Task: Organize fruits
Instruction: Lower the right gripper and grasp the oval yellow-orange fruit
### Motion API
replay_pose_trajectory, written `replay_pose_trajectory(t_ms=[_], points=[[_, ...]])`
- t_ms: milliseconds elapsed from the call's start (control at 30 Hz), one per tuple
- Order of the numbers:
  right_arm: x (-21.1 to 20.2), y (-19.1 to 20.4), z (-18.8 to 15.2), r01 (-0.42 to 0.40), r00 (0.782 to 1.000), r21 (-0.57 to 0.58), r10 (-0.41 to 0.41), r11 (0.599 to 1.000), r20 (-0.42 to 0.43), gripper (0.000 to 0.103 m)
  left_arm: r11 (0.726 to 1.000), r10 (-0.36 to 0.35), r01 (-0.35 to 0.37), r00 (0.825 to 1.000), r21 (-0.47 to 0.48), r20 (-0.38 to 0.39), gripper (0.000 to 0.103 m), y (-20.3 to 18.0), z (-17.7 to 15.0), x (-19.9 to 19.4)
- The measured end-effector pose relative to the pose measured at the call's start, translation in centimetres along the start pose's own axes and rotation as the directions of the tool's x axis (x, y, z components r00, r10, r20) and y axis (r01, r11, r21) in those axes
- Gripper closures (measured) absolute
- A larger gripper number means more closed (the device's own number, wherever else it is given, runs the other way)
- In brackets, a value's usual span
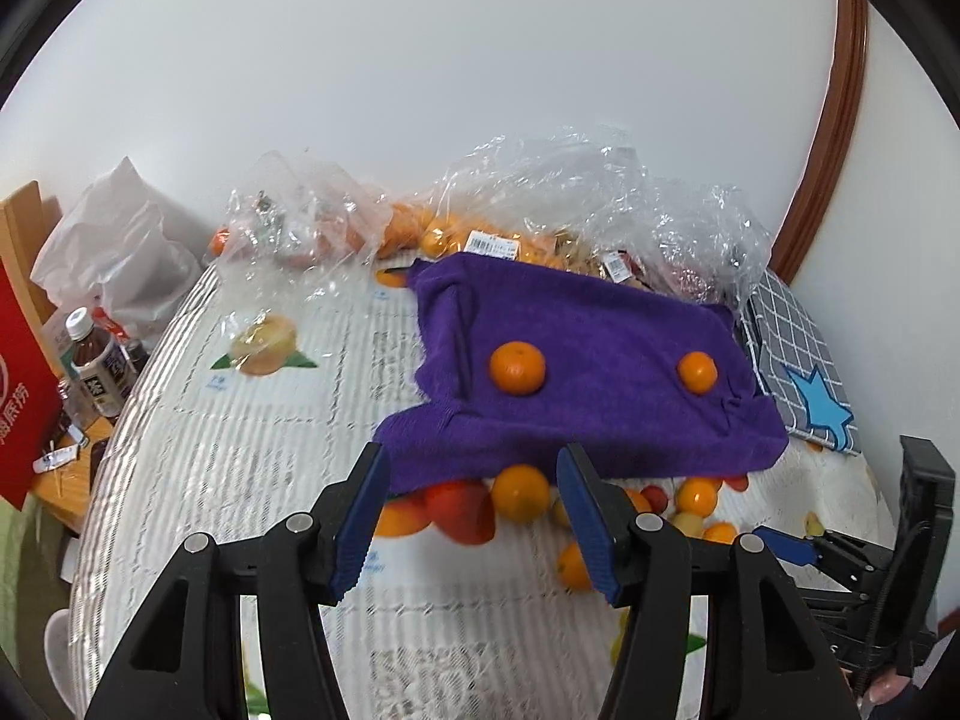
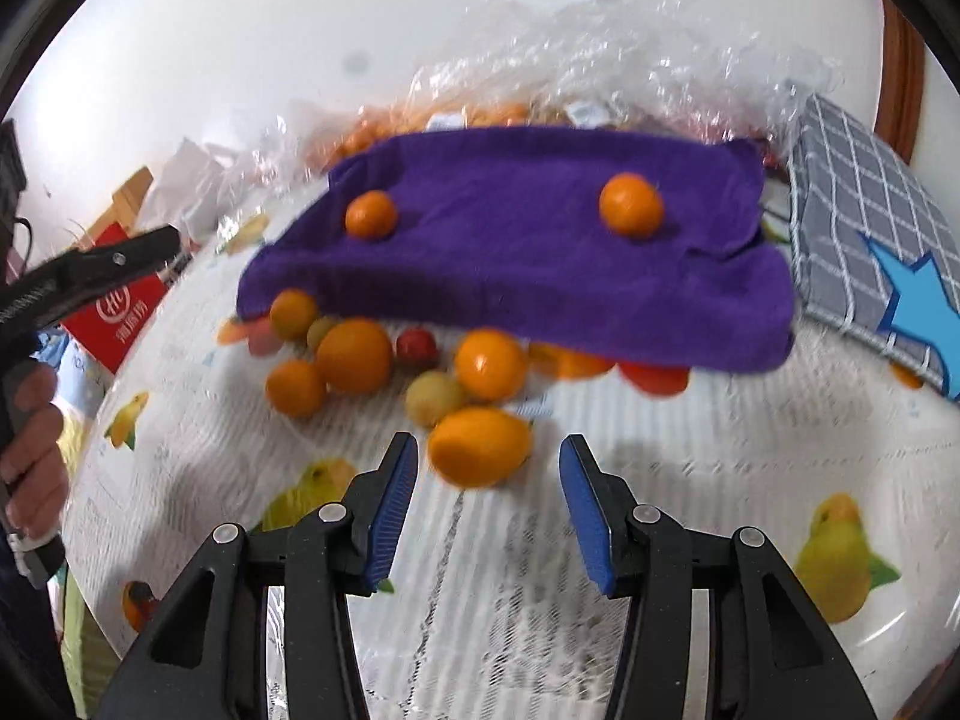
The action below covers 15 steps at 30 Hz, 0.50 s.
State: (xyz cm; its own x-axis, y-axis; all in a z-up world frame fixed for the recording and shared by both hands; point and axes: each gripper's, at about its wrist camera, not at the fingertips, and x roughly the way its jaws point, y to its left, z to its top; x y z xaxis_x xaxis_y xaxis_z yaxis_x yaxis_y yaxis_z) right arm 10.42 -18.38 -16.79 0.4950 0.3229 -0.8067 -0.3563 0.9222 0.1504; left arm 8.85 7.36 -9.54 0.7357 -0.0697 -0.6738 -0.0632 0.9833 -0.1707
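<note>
- Blue-padded black left gripper (image 1: 471, 525): jaws apart, nothing between the pads; round orange citrus fruit (image 1: 521, 492) beyond them, half tucked under the cloth edge.
- Blue-padded black right gripper (image 2: 489, 507): jaws apart, empty; blurred oval orange fruit (image 2: 480, 447) just ahead.
- Purple terry cloth (image 1: 600, 360): two small oranges on top; its front edge hides part of the loose fruit pile (image 2: 384, 354).
- Crumpled clear plastic bags (image 1: 600, 192): further oranges inside, indistinct.
- Grey checked cloth with blue star (image 2: 870, 228): cut off at right.
</note>
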Motion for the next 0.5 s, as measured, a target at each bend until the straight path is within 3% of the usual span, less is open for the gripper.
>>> replay_pose_trajectory(t_ms=[400,500], points=[[2.3,-0.4,0.2,-0.011,1.0,0.039,0.012,0.999,-0.029,0.053,1.0,-0.005,0.004,1.0,-0.029,-0.023,0.047,1.3,0.0,0.3],[2.7,-0.2,0.2,-0.009,1.0,0.036,0.01,0.999,-0.022,0.06,1.0,-0.013,0.013,0.999,-0.026,-0.032,0.047,1.3,0.1,0.7]])
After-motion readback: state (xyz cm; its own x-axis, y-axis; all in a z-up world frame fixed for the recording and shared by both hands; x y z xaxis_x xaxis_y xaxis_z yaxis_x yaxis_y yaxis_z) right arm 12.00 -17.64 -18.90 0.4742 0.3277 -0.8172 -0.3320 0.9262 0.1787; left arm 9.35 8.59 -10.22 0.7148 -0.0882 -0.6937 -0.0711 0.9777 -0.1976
